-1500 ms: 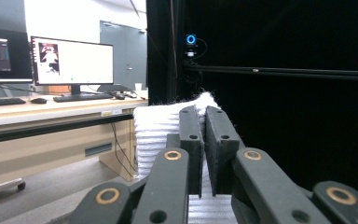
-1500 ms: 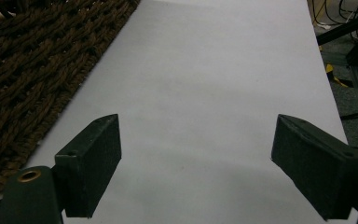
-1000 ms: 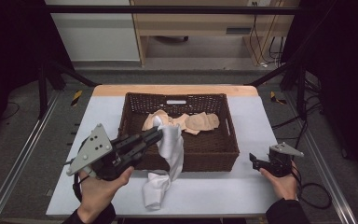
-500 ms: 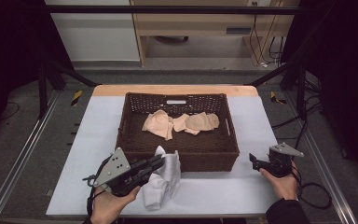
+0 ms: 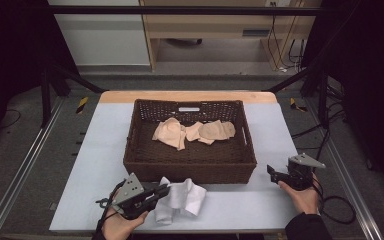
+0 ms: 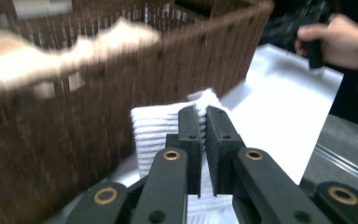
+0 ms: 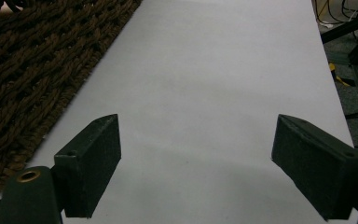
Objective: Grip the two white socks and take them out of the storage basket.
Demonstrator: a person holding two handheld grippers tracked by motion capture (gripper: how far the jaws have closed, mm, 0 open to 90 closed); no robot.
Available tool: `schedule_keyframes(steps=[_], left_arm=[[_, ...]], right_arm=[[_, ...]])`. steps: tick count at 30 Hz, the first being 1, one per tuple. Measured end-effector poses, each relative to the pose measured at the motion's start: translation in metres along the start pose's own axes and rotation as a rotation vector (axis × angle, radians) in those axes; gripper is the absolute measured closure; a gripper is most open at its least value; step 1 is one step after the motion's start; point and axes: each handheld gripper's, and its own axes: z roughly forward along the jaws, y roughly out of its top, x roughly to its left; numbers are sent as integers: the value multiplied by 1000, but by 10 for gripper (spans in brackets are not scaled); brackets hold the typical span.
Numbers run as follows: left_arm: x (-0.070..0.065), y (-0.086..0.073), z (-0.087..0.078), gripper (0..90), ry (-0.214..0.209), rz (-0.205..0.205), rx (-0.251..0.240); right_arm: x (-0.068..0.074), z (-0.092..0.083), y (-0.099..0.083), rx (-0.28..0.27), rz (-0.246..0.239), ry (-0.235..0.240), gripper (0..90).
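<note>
A white ribbed cloth (image 5: 182,199) lies crumpled on the table in front of the brown wicker basket (image 5: 190,162). My left gripper (image 5: 162,192) is shut on the white cloth's (image 6: 156,126) left edge, a fold pinched between its black jaws, with the left gripper (image 6: 203,116) close against the basket's front wall (image 6: 51,135). Inside the basket lie beige cloths (image 5: 192,132). My right gripper (image 5: 272,172) rests at the table's right front, beside the basket, and the right gripper (image 7: 196,158) stands open over bare white tabletop.
The white table (image 5: 100,150) has free room left and right of the basket. The basket's woven side (image 7: 23,65) is just left of my right gripper. A wooden shelf unit (image 5: 215,25) stands beyond the table.
My left gripper has pulled the white cloth out of the basket, over its front wall, and down onto the table in front. The right gripper has not moved.
</note>
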Motion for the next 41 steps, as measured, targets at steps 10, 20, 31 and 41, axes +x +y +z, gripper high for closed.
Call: schedule_keyframes(steps=[10, 20, 31, 41], left_arm=[[14, -21, 10, 669, 84, -27, 105], [32, -21, -13, 392, 168, -26, 46], [70, -32, -46, 361, 310, -39, 45], [109, -51, -67, 351, 449, -74, 87]], right_arm=[[1, 1, -1, 13, -5, -2, 156], [0, 0, -1, 7, -2, 6, 152], [0, 0, -1, 6, -1, 5, 152], [-1, 0, -1, 5, -1, 2, 150]])
